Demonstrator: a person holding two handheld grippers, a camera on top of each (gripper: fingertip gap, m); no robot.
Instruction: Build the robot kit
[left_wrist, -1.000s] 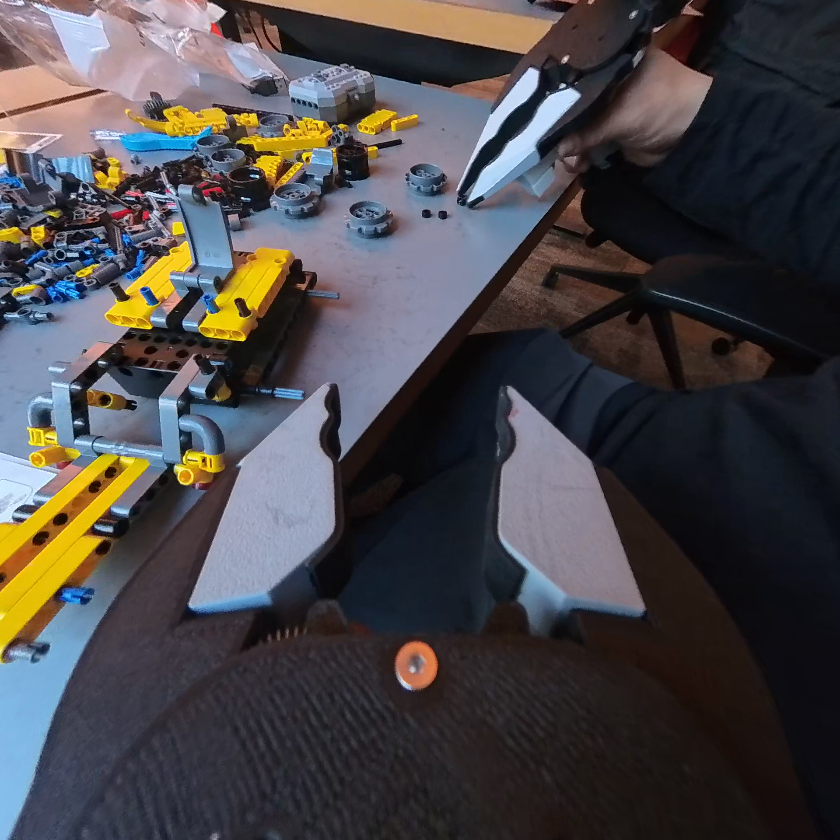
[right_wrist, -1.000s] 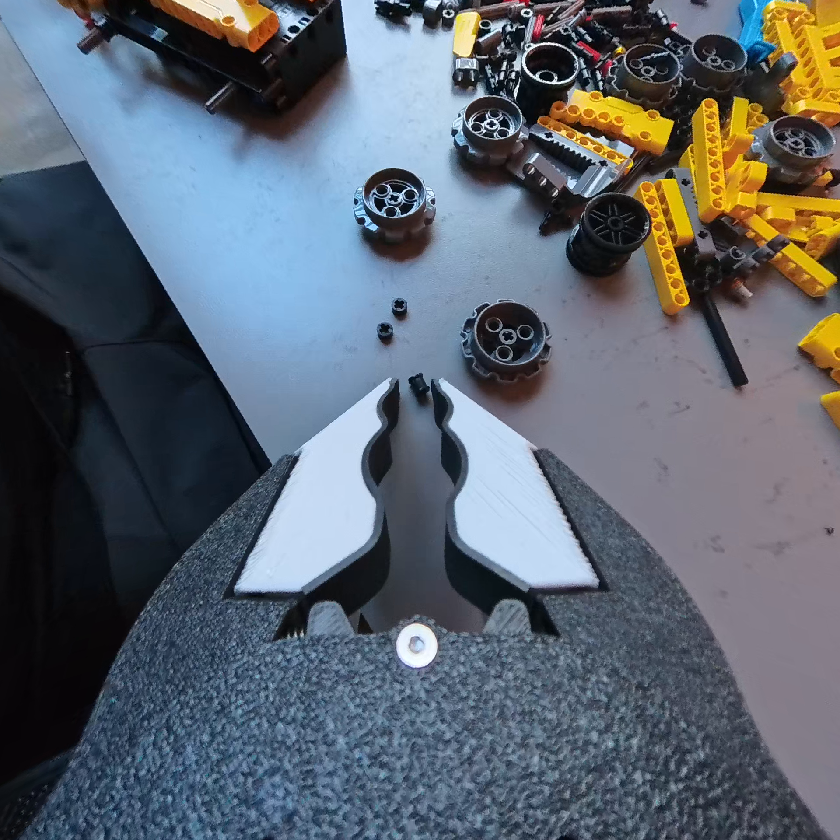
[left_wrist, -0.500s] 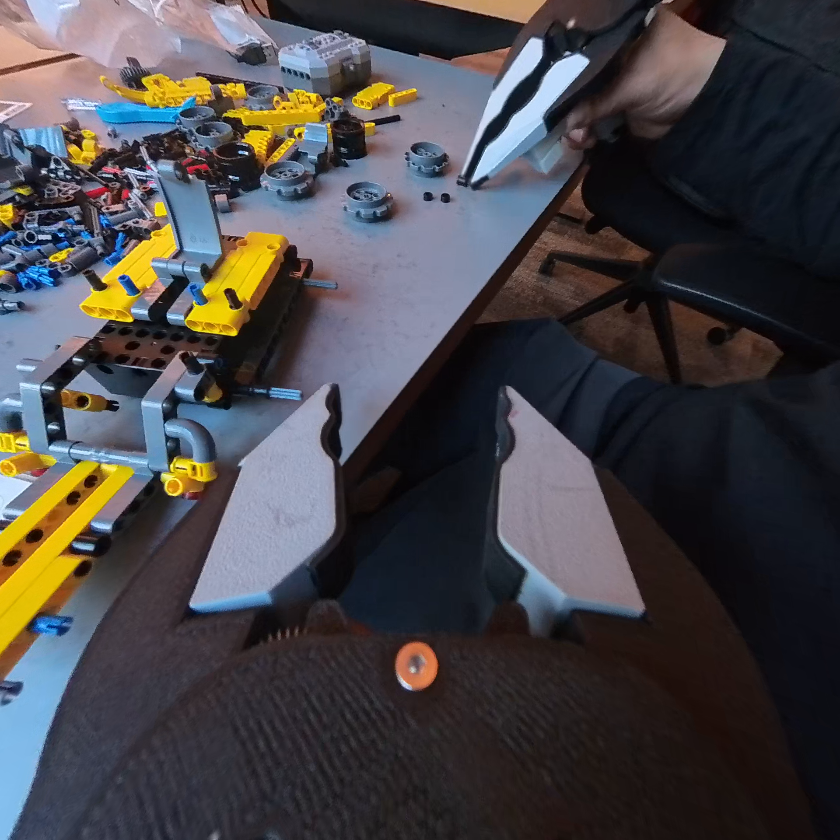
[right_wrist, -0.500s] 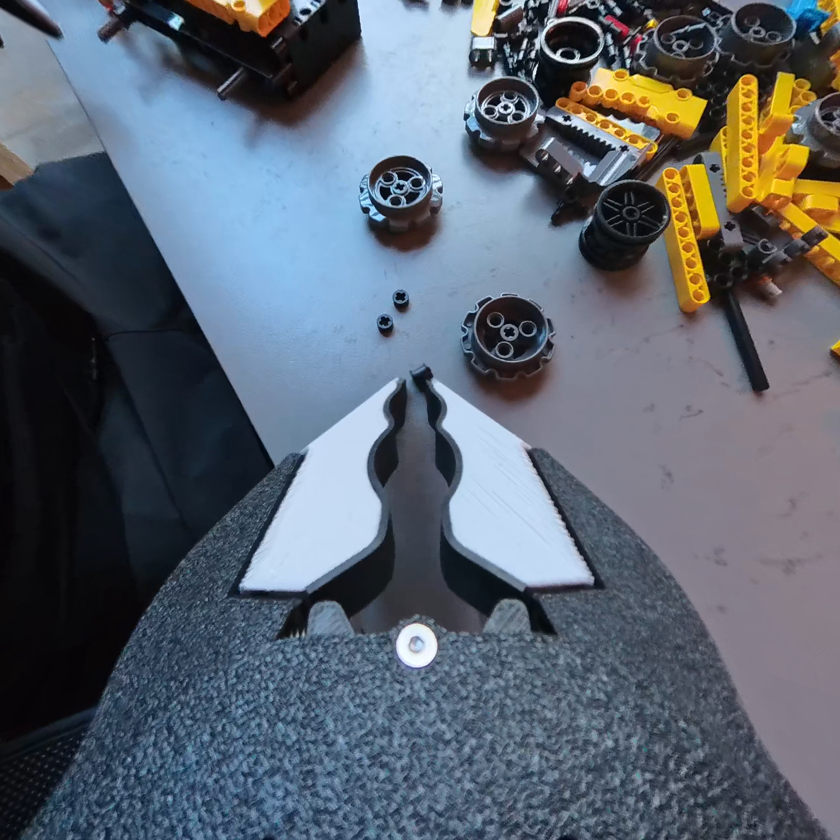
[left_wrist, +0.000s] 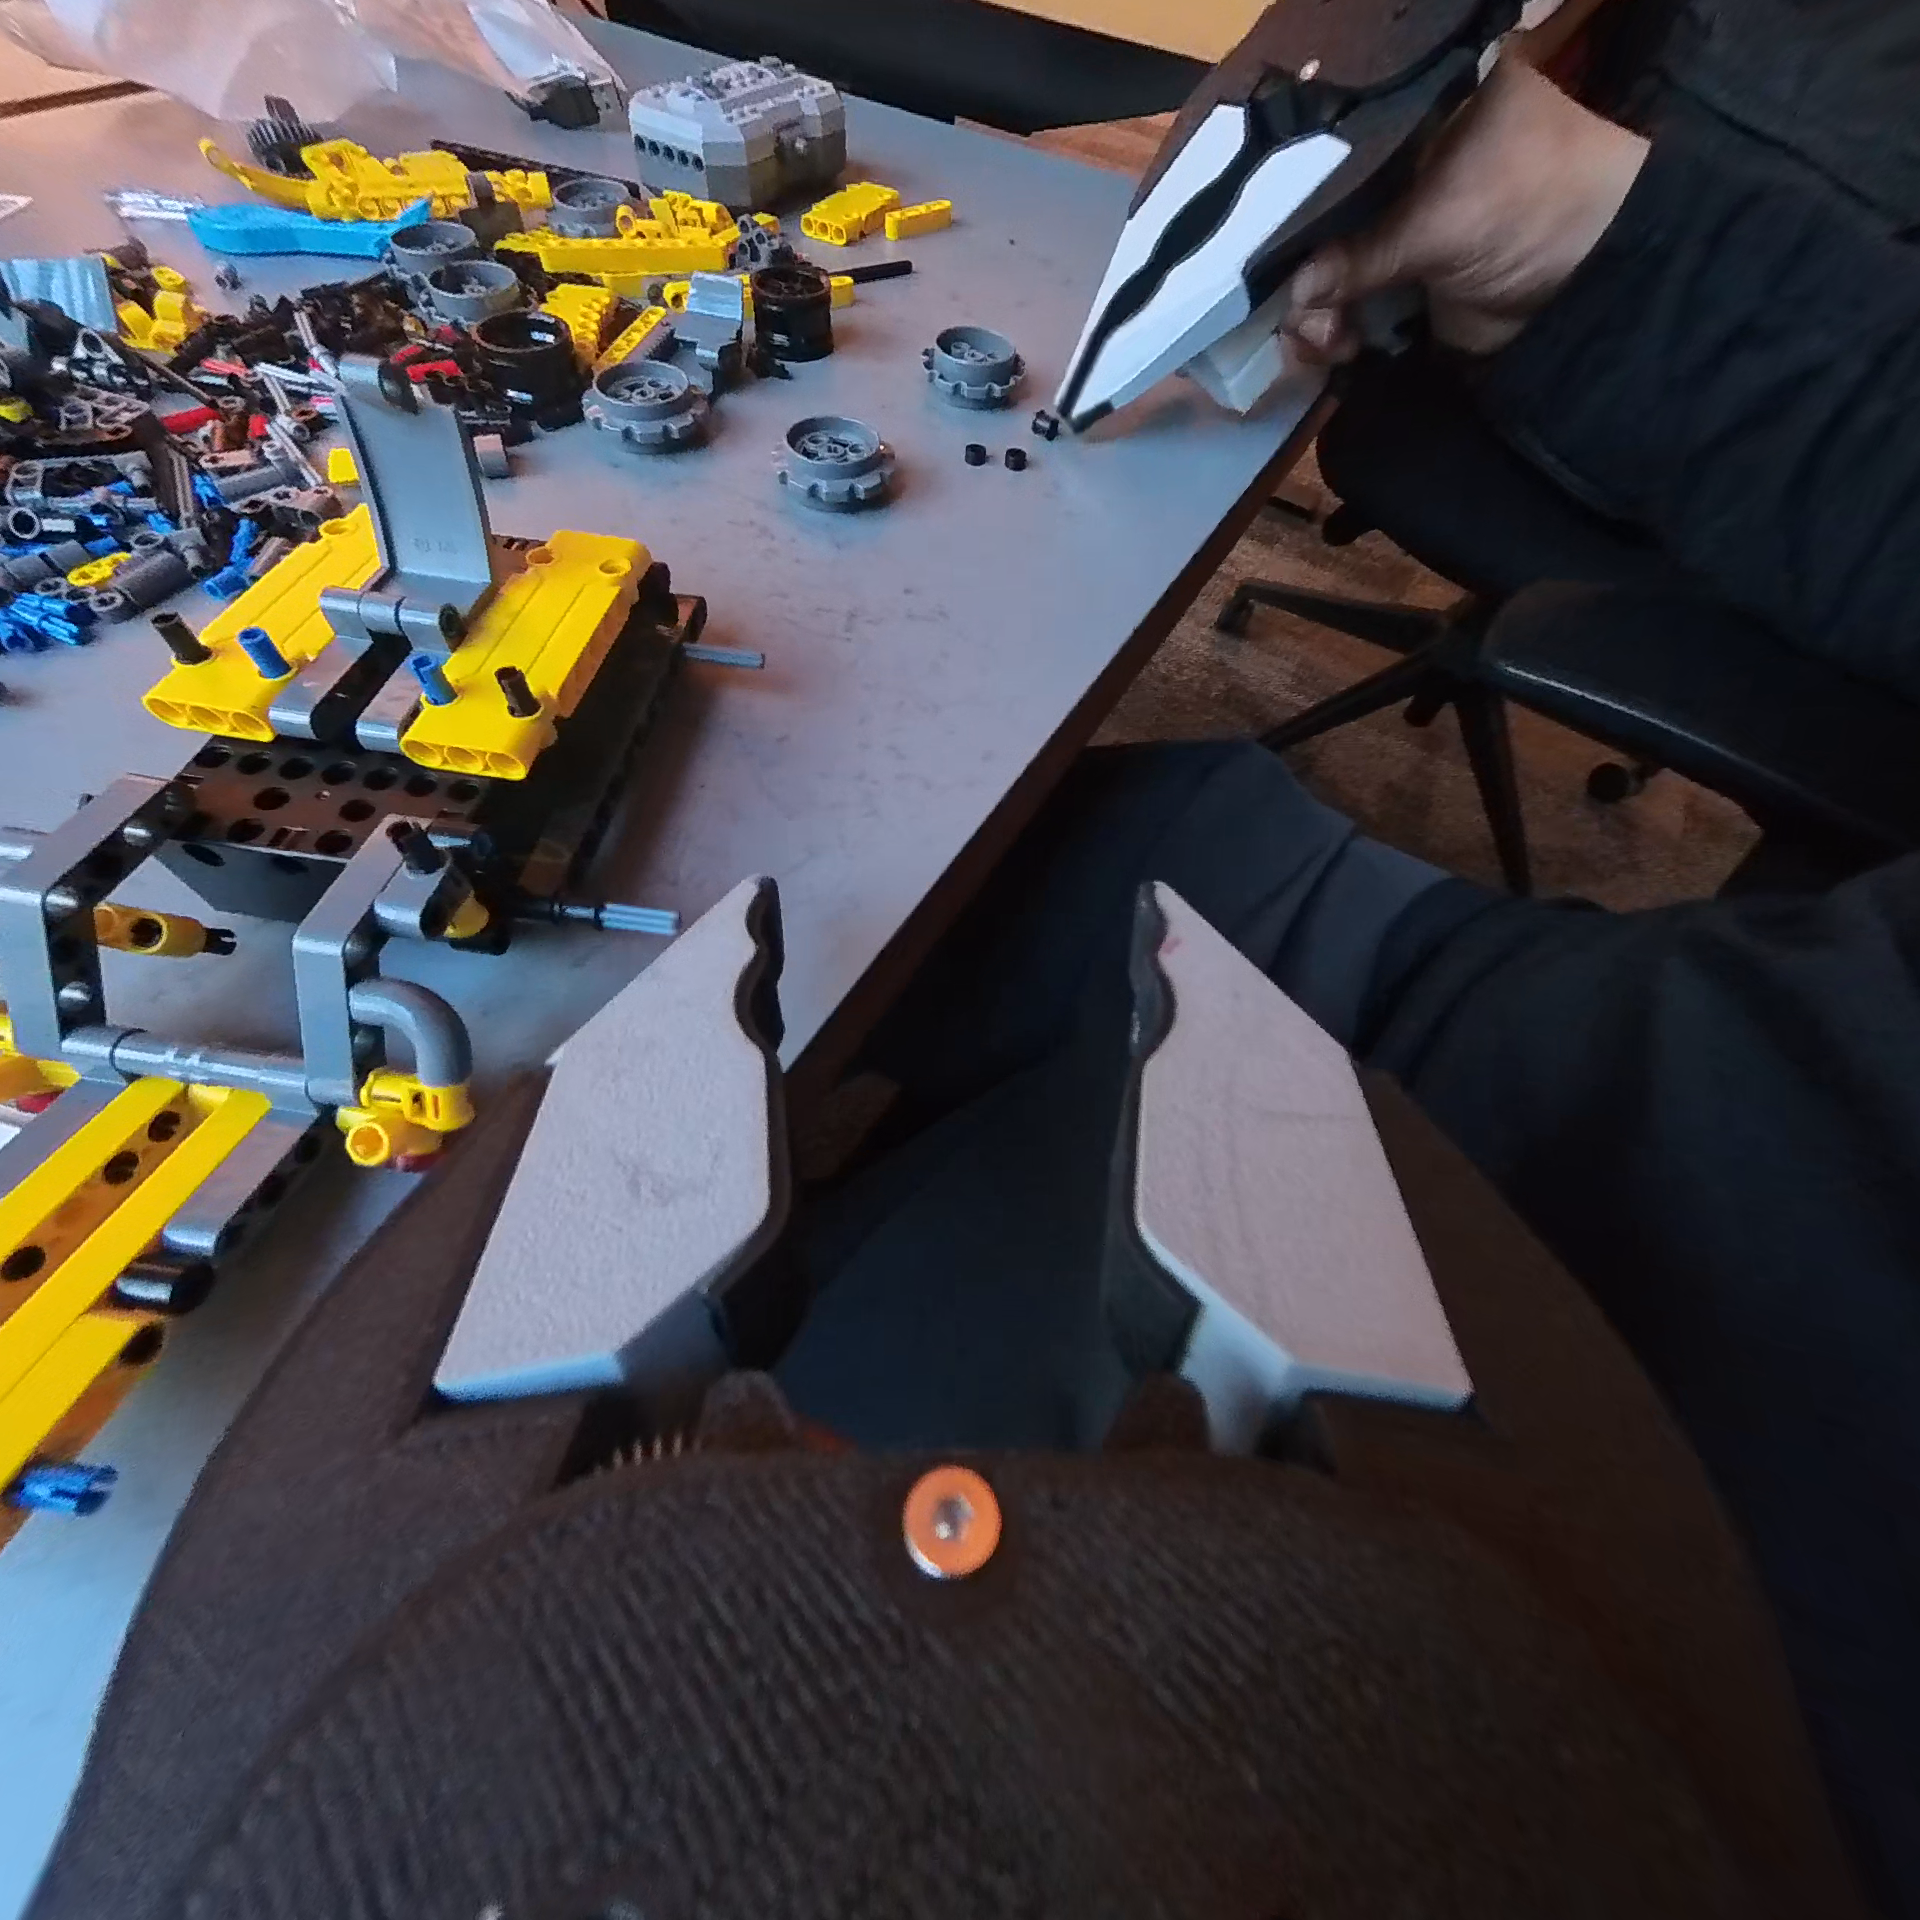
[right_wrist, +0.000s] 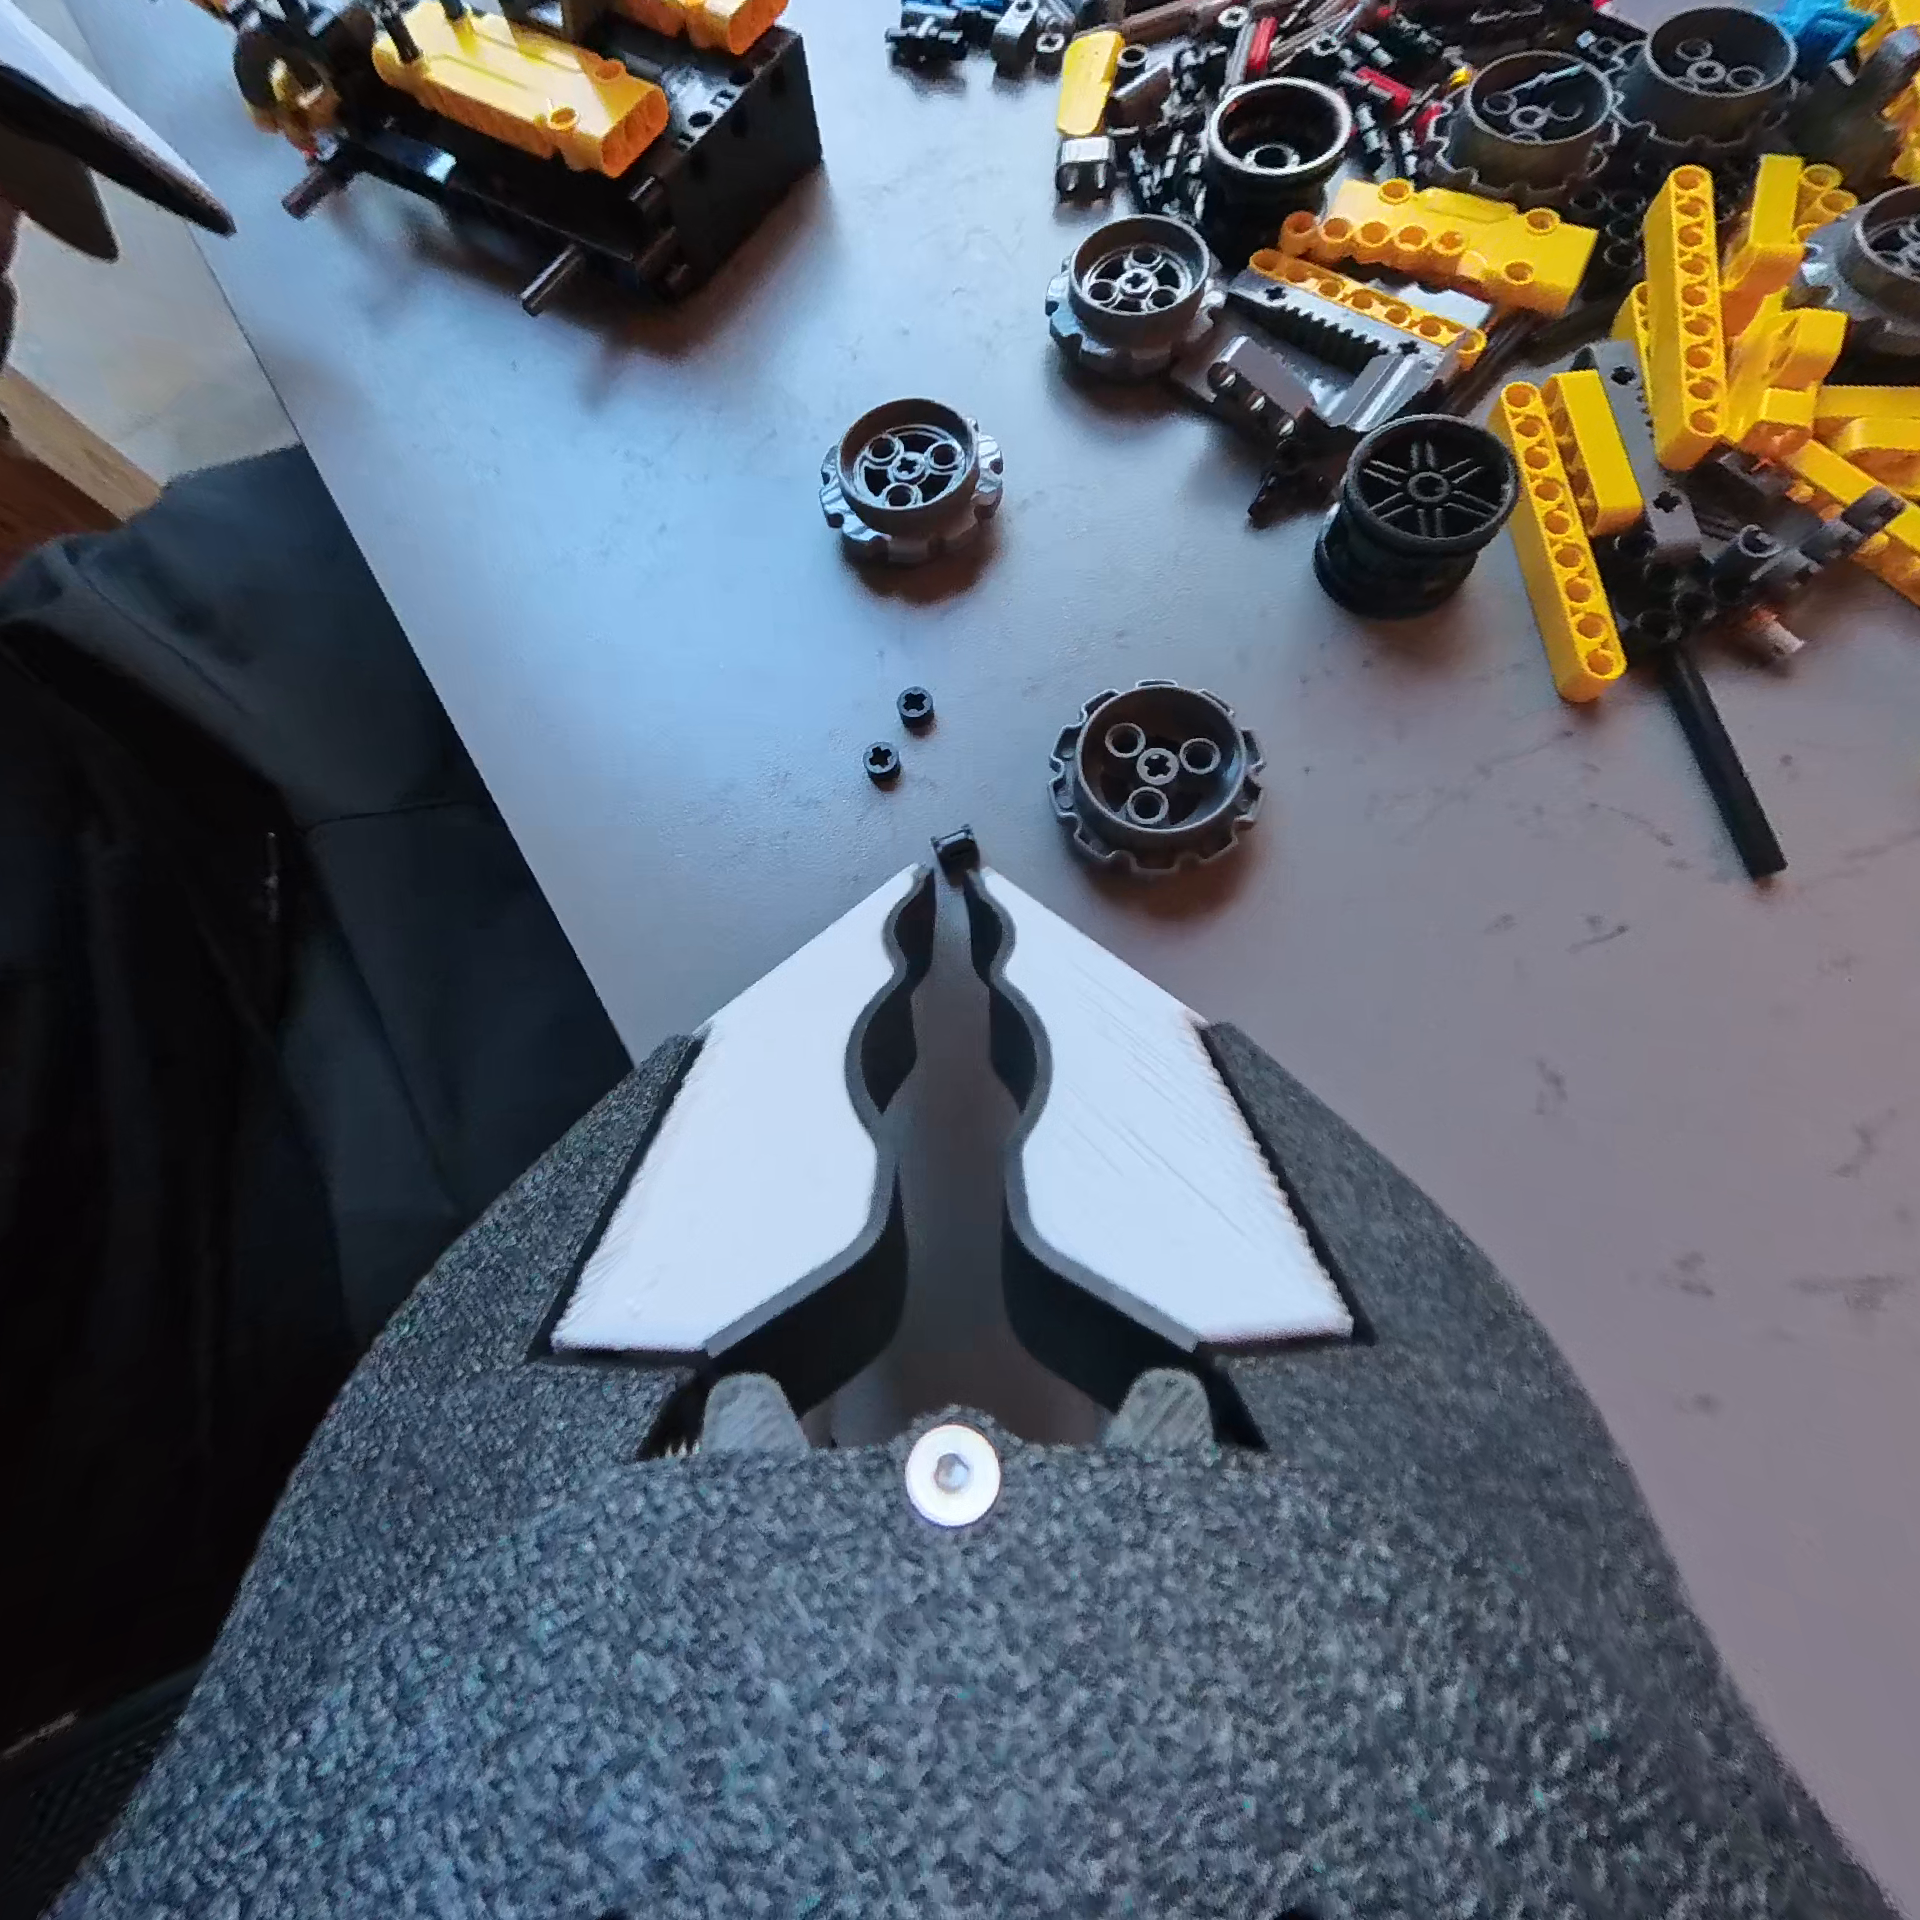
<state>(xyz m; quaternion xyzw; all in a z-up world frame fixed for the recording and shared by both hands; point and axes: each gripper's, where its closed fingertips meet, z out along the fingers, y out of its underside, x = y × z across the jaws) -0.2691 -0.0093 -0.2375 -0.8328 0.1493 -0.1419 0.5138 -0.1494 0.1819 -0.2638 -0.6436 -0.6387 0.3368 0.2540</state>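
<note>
My right gripper (right_wrist: 951, 871) is shut on a small black bush (right_wrist: 954, 844), pinched at the very fingertips just above the grey table (right_wrist: 623, 582). Two more black bushes (right_wrist: 914, 708) lie just beyond it, with a dark grey wheel hub (right_wrist: 1155, 774) to the right. The left wrist view shows the right gripper (left_wrist: 1070, 416), held by a hand, with the bush (left_wrist: 1044, 423) at its tip. My left gripper (left_wrist: 956, 899) is open and empty, hanging over the table's near edge above a dark-clothed lap.
A half-built yellow, grey and black model (left_wrist: 416, 707) stands left of my left gripper. A pile of loose yellow beams, wheels and pins (right_wrist: 1558, 364) covers the far right. A grey battery box (left_wrist: 738, 130) sits at the back. An office chair (left_wrist: 1558, 665) stands off the table. One gripper's finger ends stand about 25 centimeters off the other's. About 4 centimeters separates my right fingertips from the dark grey wheel hub (right_wrist: 1155, 774). It turns up in the left wrist view (left_wrist: 979, 352) as well.
My right gripper has closed from a narrow gap onto the small black bush. My left gripper has stayed open and has drifted only slightly.
</note>
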